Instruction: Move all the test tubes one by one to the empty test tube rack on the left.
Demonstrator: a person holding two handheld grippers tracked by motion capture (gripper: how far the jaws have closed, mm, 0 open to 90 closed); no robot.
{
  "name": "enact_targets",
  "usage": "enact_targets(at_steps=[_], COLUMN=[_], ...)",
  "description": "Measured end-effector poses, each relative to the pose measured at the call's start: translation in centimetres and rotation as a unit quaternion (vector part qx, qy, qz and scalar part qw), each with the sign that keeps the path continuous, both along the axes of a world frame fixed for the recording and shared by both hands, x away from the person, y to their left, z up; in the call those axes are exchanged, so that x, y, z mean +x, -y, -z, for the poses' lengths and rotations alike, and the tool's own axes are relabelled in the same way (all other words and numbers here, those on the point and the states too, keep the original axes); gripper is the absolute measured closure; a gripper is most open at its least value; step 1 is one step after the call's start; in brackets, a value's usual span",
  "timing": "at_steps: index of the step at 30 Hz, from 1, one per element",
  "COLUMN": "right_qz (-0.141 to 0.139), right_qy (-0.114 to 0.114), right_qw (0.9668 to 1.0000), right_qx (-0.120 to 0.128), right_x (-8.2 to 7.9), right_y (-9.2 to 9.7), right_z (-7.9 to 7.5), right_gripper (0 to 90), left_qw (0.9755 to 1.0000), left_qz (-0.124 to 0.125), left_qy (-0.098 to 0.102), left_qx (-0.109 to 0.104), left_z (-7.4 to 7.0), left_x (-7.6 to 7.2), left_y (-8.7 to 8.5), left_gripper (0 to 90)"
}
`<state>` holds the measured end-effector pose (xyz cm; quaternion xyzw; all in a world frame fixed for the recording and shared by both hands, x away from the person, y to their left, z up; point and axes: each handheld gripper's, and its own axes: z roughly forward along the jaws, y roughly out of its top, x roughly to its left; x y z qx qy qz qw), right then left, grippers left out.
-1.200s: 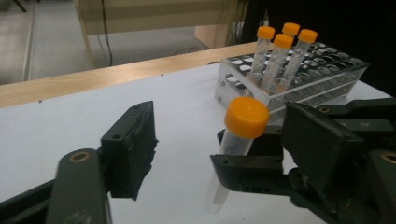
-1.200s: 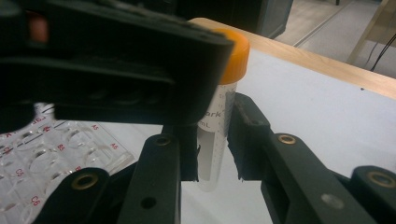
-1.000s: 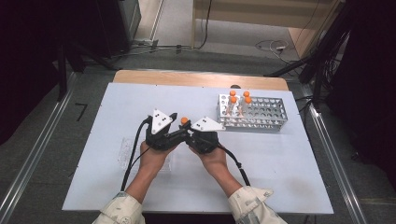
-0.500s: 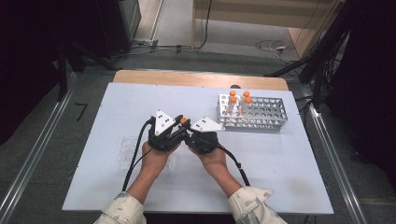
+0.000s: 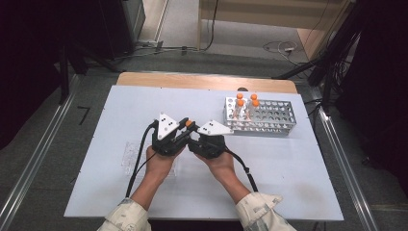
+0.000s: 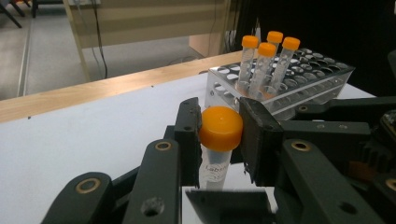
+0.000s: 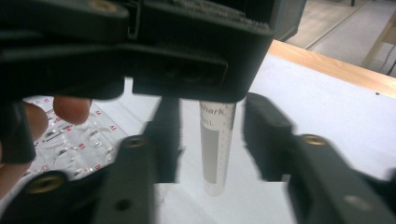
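1 orange-capped tube [image 6: 218, 140], upright, held off the surface [image 5: 288, 168] a little to the left of the rack [image 5: 262, 115] and nearer the person. Pinched at the cap by the left gripper [image 5: 183, 129]: jaws just closed in, now pressed against both sides of the cap, narrow and gripping. Lower down, bracketed by the right gripper [image 7: 214, 116]: jaws just opened, now standing apart from the tube's clear body with a gap on each side, holding nothing. Read together, a handover from right to left, likely complete; weight of the tube now judged to rest on the cap grip alone, so some risk of swinging or slipping if moved fast. Probably free now to draw the right gripper away.

Farther out, 4 more capped tubes [image 6: 266, 60] standing at the rack's left end, many holes vacant. Beyond the hands from the rack, a clear plastic well tray [image 5: 132, 154] flat on the surface.
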<state>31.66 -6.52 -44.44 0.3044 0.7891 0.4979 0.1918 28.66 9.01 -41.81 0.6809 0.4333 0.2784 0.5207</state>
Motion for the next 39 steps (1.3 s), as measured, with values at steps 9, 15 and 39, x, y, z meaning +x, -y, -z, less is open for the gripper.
enact_targets(at_steps=[9, 15, 39], right_qz=[0.001, 0.013, 0.037], right_qy=[-0.007, -0.011, -0.014], right_qw=[0.9999, 0.9998, 0.9991], right_qx=[-0.010, -0.009, -0.018], right_x=[0.2, 0.3, 0.7], right_y=[0.2, 0.8, 2.8], right_z=[0.1, 0.2, 0.4], right_gripper=[25.5, 22.1, 17.2], left_qw=[0.9997, 0.9994, 0.9929], left_qz=[-0.007, -0.016, -0.108], left_qy=[-0.004, 0.009, 0.021], left_qx=[-0.023, -0.030, -0.043], left_z=[-0.9, -1.9, -3.6], left_x=[-0.3, -0.8, -4.9], left_y=[-1.0, -2.1, -10.2], left_gripper=[71.0, 71.0, 70.9])
